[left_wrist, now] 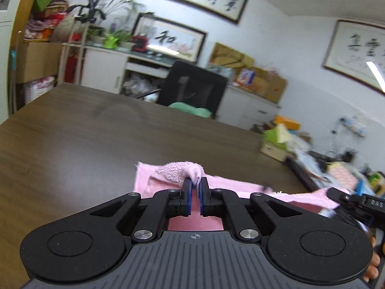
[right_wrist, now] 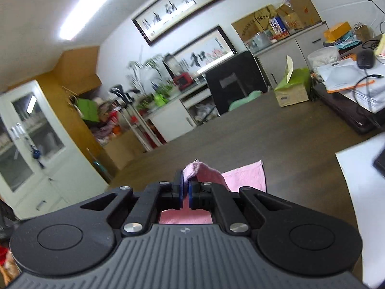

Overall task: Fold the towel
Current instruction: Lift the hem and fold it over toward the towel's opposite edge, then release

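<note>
Right gripper (right_wrist: 185,184) up off the dark wooden table (right_wrist: 276,132), its blue-padded fingers (right_wrist: 179,187) pinched tight on a raised corner of the pink towel (right_wrist: 245,177). The cloth peaks above the tips and slopes down to the right, the rest lying flat on the tabletop. Beyond, a black office chair (right_wrist: 234,79) at the far edge, and a cardboard box (right_wrist: 292,94) with green paper.
</note>
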Demonstrator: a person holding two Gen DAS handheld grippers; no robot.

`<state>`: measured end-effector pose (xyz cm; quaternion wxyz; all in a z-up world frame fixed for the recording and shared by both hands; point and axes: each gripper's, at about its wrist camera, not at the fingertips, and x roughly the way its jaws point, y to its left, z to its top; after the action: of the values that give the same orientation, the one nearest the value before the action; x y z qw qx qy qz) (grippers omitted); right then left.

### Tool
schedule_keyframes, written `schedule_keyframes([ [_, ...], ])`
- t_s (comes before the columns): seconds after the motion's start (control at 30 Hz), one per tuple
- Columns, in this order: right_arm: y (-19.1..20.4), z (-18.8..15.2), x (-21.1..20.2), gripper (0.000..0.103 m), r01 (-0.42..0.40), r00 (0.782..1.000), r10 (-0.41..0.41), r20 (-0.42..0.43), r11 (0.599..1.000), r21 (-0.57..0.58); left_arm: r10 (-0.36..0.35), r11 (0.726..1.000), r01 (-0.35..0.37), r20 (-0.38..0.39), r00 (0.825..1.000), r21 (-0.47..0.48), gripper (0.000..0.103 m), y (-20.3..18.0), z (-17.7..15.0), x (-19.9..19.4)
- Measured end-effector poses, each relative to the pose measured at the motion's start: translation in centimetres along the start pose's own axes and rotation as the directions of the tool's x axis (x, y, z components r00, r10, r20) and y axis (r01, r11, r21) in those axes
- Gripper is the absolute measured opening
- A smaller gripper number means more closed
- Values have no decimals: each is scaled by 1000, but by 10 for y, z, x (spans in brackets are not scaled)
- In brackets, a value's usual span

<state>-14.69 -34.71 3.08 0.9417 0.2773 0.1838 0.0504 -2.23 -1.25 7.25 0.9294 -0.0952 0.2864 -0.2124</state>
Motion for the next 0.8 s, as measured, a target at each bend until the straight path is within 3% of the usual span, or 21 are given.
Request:
schedule_keyframes([
  [0.13,-19,14,55,8,4,998,-2,-57,1000,29,82,997,-82,-62,995,8,10,8,8,50],
  [0.23,-30,13,86,10,56,994,-53,-95,998,28,110,993,-113,-88,990,-28,15,20,5,68],
  [0.3,-36,11,104,13,39,987,-39,-153,999,-2,126,990,-132,-104,987,-53,21,28,2,80],
  [0.4,-39,2,116,36,68,982,-70,-173,998,-17,147,988,-151,-78,986,-44,37,38,-7,68],
  [0.43,-38,0,115,53,74,983,-77,-167,997,-21,156,986,-159,-66,986,-41,44,39,-8,66],
  [0.53,-35,-5,107,55,107,989,-111,-97,993,-51,171,984,-171,-13,985,-44,65,43,-10,59],
  [0.7,-33,2,97,56,58,997,-60,-42,997,-42,105,994,-106,-18,994,-22,64,41,-15,57],
  [0.8,-37,2,99,58,43,997,-44,-57,999,-13,50,997,-46,-64,997,60,64,31,-24,60],
])
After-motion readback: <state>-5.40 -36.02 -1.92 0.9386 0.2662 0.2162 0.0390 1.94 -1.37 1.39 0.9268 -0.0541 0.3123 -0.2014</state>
